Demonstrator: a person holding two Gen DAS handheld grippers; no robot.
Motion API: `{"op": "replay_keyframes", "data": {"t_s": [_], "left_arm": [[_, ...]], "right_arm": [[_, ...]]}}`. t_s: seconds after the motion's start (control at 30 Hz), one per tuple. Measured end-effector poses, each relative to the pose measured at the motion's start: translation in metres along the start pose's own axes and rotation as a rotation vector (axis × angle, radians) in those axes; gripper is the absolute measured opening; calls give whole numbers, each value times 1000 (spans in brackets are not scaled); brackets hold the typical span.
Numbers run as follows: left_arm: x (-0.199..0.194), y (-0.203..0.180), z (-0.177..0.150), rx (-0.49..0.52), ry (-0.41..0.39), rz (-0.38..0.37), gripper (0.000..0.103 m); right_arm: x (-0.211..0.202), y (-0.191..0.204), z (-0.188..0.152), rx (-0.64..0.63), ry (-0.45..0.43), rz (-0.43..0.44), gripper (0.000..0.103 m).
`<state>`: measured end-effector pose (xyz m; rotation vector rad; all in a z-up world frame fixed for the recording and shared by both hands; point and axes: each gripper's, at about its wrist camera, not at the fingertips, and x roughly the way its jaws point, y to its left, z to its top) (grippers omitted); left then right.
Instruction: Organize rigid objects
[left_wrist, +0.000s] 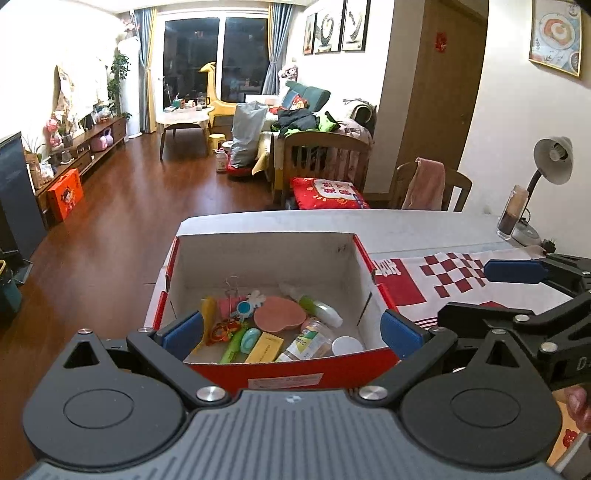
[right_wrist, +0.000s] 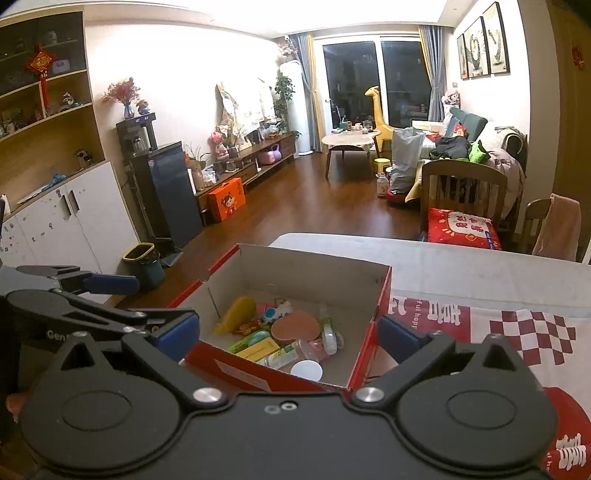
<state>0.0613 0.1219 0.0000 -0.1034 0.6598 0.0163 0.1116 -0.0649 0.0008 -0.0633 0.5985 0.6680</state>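
Note:
A red cardboard box (left_wrist: 364, 254) with a white inside sits on the table's left end; it also shows in the right wrist view (right_wrist: 386, 291). It holds several small items: a pink heart-shaped case (left_wrist: 279, 314), a yellow box (left_wrist: 264, 347), a clear jar (left_wrist: 308, 339), a white lid (left_wrist: 346, 346), a green-capped bottle (left_wrist: 320, 306). My left gripper (left_wrist: 291, 332) is open and empty, hovering over the box's near wall. My right gripper (right_wrist: 288, 330) is open and empty, over the box's near corner.
A red-and-white checked cloth (left_wrist: 454, 277) covers the table to the right of the box. A glass jar (left_wrist: 511, 214) and a desk lamp (left_wrist: 552, 162) stand at the far right. Wooden chairs (left_wrist: 325, 158) stand behind the table. A bin (right_wrist: 144, 262) is on the floor at left.

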Motion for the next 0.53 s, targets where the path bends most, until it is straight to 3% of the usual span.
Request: {"op": "replay_keyframes", "data": {"t_s": [0.53], "left_arm": [[-1,0,-13,-45,23,63,103]], "right_arm": [[2,-13,-11,2,37,-63,103]]}}
